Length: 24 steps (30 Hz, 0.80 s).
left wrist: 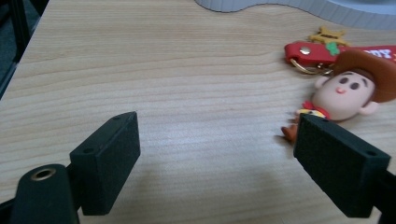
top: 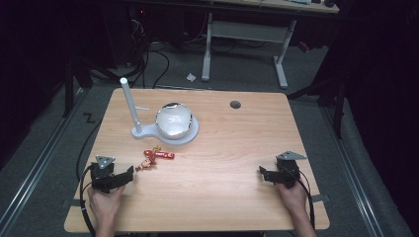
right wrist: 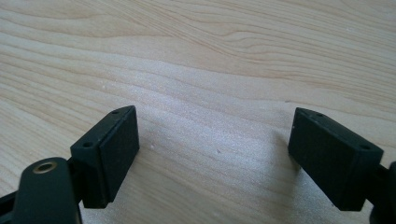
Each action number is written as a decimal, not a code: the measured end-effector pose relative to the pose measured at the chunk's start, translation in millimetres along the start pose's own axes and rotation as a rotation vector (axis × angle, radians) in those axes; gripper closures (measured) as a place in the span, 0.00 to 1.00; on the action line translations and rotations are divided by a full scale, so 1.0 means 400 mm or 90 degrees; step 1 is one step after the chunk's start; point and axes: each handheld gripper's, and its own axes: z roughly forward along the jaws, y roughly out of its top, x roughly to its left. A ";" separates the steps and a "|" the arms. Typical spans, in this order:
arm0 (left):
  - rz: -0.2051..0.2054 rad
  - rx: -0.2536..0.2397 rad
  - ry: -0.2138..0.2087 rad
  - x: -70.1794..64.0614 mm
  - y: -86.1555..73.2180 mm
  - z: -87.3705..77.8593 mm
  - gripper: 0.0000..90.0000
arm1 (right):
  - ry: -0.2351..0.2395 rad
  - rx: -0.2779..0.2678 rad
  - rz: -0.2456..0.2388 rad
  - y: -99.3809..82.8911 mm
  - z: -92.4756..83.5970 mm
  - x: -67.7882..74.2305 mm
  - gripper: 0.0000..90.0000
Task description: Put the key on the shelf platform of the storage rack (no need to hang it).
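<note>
The left gripper (top: 129,174) rests at the near left of the table (top: 232,143), its jaws spread wide with only bare wood between them. The keychain (top: 150,157), a cowboy figure on a red strap, lies flat on the table just right of and beyond that gripper; in the left gripper view the figure's head (left wrist: 348,88) sits just past the tip of the right-hand jaw, outside the gap, and whether jaw and figure touch cannot be told. The red strap (left wrist: 327,50) runs off to the right from the head, with a small yellow star charm (left wrist: 328,35) beside it. Farther back, left of centre, a white stand (top: 170,136) carries a shiny dome (top: 173,120) and an upright white post (top: 129,106). The right gripper (top: 262,172) lies at the near right, well apart from the keychain, jaws also wide over empty wood.
</note>
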 end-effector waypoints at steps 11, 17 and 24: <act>0.017 0.041 -0.036 -0.034 -0.026 -0.058 0.20 | 0.000 0.001 0.001 0.000 0.000 0.001 0.18; 0.022 0.075 -0.052 -0.072 -0.059 -0.067 0.20 | 0.000 0.000 -0.001 0.000 0.000 0.000 0.18; 0.061 0.094 -0.068 -0.107 -0.101 -0.064 0.21 | 0.000 0.000 -0.001 0.000 0.000 0.000 0.18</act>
